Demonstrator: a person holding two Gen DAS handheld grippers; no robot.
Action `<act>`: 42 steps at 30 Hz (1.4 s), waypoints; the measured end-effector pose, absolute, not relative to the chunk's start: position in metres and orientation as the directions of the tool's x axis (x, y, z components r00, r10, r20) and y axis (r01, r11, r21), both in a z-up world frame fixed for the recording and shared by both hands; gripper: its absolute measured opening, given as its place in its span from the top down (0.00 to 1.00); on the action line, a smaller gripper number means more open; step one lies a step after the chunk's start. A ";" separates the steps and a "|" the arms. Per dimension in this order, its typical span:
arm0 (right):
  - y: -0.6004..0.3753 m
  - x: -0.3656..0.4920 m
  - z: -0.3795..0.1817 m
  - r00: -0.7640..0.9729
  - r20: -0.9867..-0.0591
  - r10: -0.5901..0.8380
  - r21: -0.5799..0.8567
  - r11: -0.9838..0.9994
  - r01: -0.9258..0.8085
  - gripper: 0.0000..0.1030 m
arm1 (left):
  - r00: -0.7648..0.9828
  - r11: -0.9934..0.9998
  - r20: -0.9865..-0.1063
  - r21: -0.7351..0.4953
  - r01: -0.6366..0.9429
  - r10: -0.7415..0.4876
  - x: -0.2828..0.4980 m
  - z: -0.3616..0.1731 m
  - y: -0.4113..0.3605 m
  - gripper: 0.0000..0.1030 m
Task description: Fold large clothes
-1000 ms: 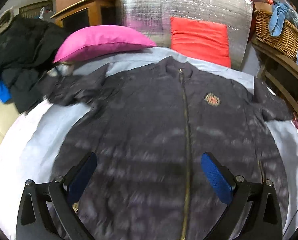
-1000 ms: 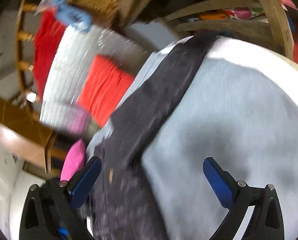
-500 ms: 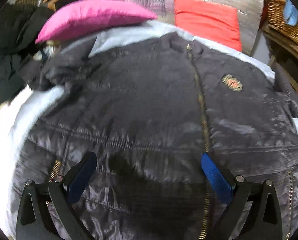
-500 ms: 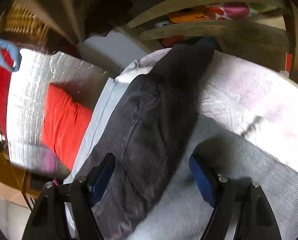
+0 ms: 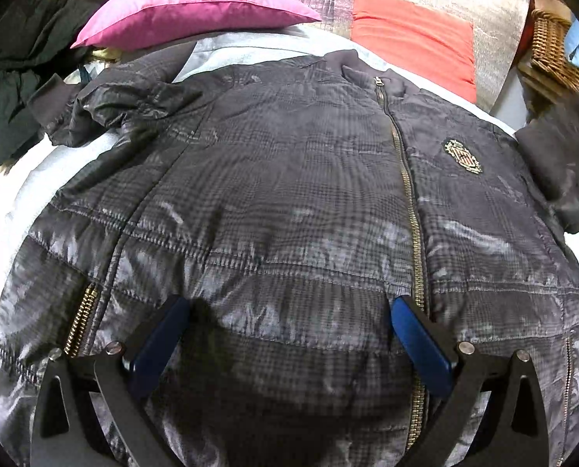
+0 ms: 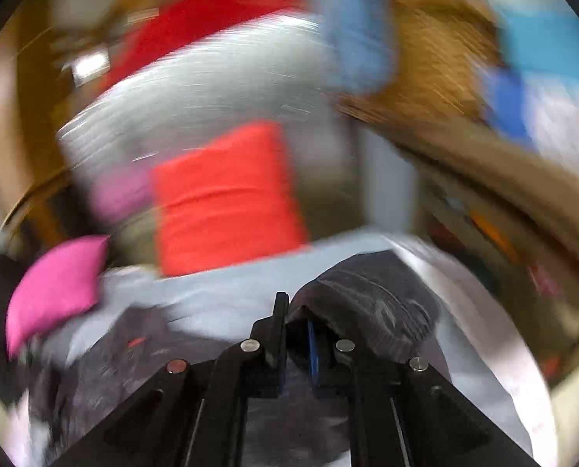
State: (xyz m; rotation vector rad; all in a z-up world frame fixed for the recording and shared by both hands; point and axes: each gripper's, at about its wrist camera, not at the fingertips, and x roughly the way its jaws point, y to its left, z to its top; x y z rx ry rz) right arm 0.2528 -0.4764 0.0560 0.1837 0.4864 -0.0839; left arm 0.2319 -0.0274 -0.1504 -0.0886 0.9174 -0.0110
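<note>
My right claw (image 6: 295, 334) just closed on the jacket's sleeve (image 6: 371, 311) at the bed's right edge and lifted it; the fold begins. Left claw (image 5: 289, 334) hangs open over the jacket (image 5: 289, 202).

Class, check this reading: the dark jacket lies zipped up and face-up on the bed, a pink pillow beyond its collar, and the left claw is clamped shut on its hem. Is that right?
Not quite. The left claw is open, its jaws spread wide above the jacket, gripping nothing; the left wrist view shows this. The jacket does lie zipped and face-up, with the pink pillow beyond its collar.
</note>
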 end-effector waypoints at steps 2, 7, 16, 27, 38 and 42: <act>-0.396 0.248 0.052 0.871 -0.486 0.068 0.060 0.997 -0.044 0.90 | 0.610 0.996 -0.791 -0.088 -0.029 -0.052 0.231 -0.150 -0.026 0.00; -0.293 0.249 -0.034 0.694 -0.657 0.295 0.143 0.952 -0.269 0.09 | 0.616 0.994 -0.785 -0.106 -0.029 -0.066 0.232 -0.150 -0.024 0.00; -0.336 0.222 -0.067 0.706 -0.594 0.385 0.385 0.907 -0.171 0.07 | 0.618 0.995 -0.785 -0.090 -0.031 -0.051 0.231 -0.151 -0.028 0.00; -0.424 0.203 -0.122 0.713 -0.417 0.564 0.816 0.577 0.021 0.07 | 0.590 0.994 -0.804 -0.110 -0.028 -0.073 0.234 -0.145 -0.027 0.00; -0.413 0.187 -0.145 0.735 -0.411 0.540 0.717 0.689 -0.106 0.07 | 0.587 0.819 -0.748 -0.522 -0.236 -0.308 0.309 -0.105 0.042 0.01; -0.416 0.185 -0.149 0.741 -0.391 0.546 0.727 0.677 -0.115 0.07 | 0.561 0.783 -0.769 -0.539 -0.310 -0.307 0.338 -0.117 0.062 0.01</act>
